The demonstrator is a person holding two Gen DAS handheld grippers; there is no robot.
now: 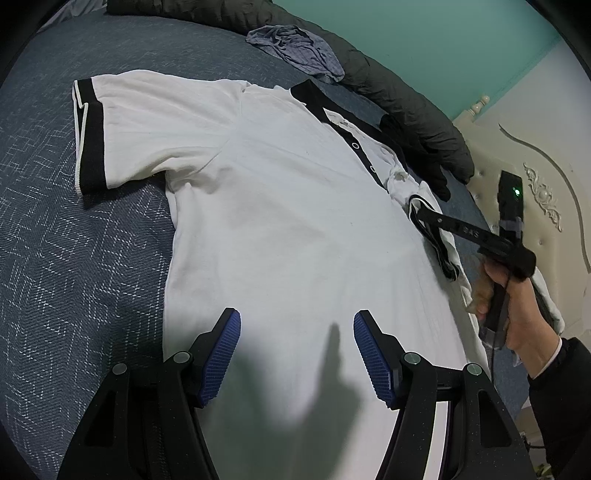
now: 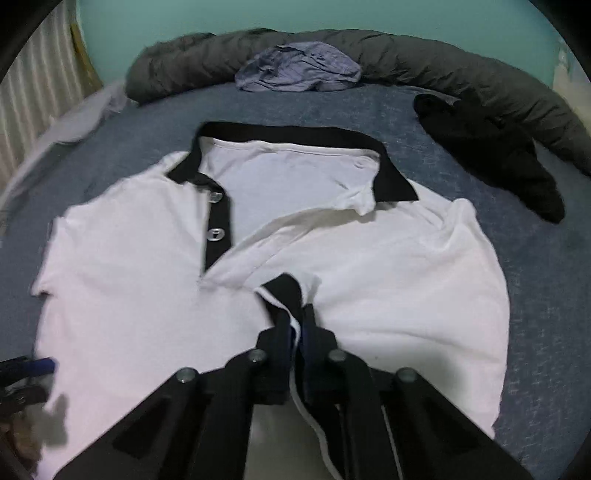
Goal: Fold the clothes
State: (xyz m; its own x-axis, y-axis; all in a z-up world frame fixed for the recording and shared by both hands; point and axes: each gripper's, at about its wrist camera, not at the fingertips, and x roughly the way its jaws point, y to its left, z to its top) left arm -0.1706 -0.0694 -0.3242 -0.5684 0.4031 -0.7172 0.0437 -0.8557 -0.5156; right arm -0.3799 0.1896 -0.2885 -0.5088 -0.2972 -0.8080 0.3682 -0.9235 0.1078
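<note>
Blue-padded jaws of the left gripper (image 1: 297, 354) stand wide apart with nothing between them, poised over the lower body of the white polo shirt (image 1: 280, 221). On the other side, the right gripper (image 2: 298, 325) has its jaws clamped together on the black-banded cuff of the shirt's right sleeve (image 2: 284, 295), which is drawn in over the chest just below the placket. That shirt lies face up on the blue patterned bed (image 1: 66, 229), its black collar (image 2: 288, 134) toward the far edge and its other sleeve spread flat. Beyond the collar sit a crumpled lilac garment (image 2: 299, 72), a small black garment (image 2: 491, 147) and a long dark grey quilt (image 2: 461, 70) along the teal wall (image 2: 258, 14).
</note>
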